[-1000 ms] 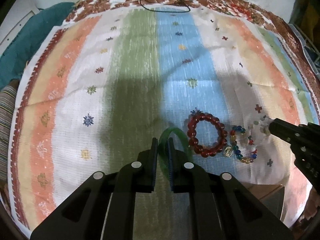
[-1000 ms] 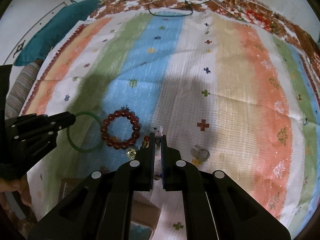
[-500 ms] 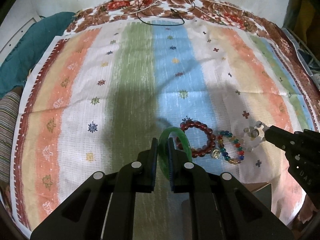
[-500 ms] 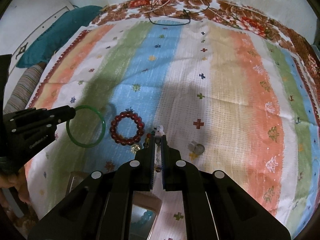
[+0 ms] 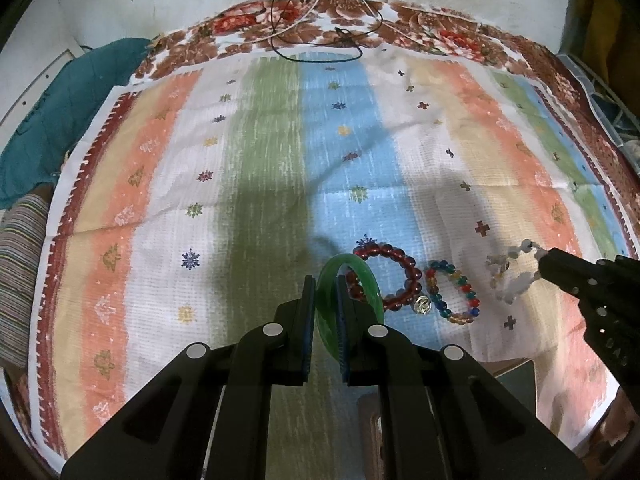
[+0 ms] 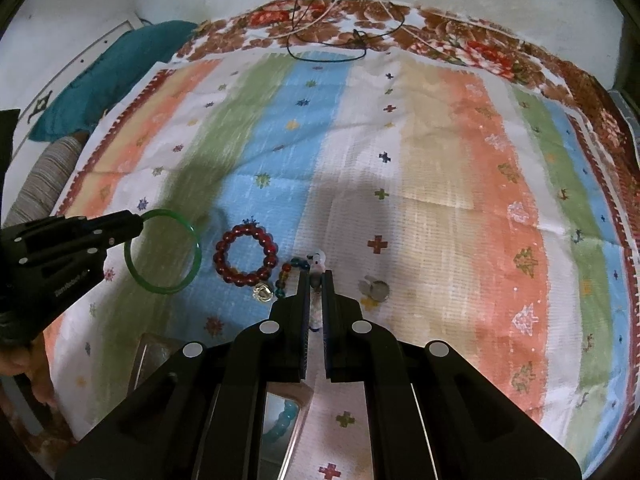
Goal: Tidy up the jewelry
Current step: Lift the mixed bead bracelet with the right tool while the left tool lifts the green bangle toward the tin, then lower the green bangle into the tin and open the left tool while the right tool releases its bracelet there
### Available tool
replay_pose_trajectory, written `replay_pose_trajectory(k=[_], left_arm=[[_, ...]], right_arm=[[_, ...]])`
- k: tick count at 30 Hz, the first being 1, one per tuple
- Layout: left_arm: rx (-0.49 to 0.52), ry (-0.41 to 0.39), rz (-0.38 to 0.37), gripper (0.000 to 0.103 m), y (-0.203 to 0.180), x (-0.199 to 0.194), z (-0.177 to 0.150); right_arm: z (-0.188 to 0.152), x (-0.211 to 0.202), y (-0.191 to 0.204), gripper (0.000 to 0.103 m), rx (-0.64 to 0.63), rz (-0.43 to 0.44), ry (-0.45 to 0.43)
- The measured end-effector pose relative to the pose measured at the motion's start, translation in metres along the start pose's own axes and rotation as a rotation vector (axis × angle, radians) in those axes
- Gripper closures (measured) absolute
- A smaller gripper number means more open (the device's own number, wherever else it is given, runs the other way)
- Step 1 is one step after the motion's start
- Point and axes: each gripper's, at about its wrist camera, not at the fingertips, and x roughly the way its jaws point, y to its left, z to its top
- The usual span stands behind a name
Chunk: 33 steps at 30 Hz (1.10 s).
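**Both hand-held grippers clamped on jewelry above the striped cloth**

The left hand-held gripper (image 5: 323, 292) is closed on the rim of a green bangle (image 5: 370, 286), which stands clear of the cloth. The right hand-held gripper (image 6: 316, 280) is closed on a white bead bracelet (image 5: 508, 280), which dangles from its tips.

Between the two, a red bead bracelet (image 6: 245, 256) lies flat on the blue stripe of the striped cloth (image 6: 440, 200). A multicolored bead bracelet (image 5: 454, 292) lies just beside it. A small clear item (image 6: 376, 290) rests near the right tips. An open box (image 6: 280, 420) holding turquoise beads sits at the near edge.
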Motion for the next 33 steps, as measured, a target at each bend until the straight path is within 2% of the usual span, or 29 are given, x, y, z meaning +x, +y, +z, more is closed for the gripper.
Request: replay_pose_trajectory(k=[8,15,19,33], left_arm=[[-0.001,-0.013,-0.021,0.094,-0.003,-0.010,-0.003],[-0.009,-0.025,-0.033,0.094,-0.007,-0.020,-0.004],[0.006,-0.037,-0.032,0.094,-0.012,-0.028,-0.007],[0.016,-0.086,-0.047,0.094,-0.021,-0.060,-0.018]], right_arm=[[-0.007,-0.012,-0.003,0.097,-0.001,-0.030,-0.024],[-0.013,-0.025,-0.006,0.097,0.008,-0.026,-0.052],[-0.016,-0.035,-0.006,0.096,0.021,0.011,-0.072],[-0.028,-0.063,0.010,0.096,-0.004,0.009,-0.134]])
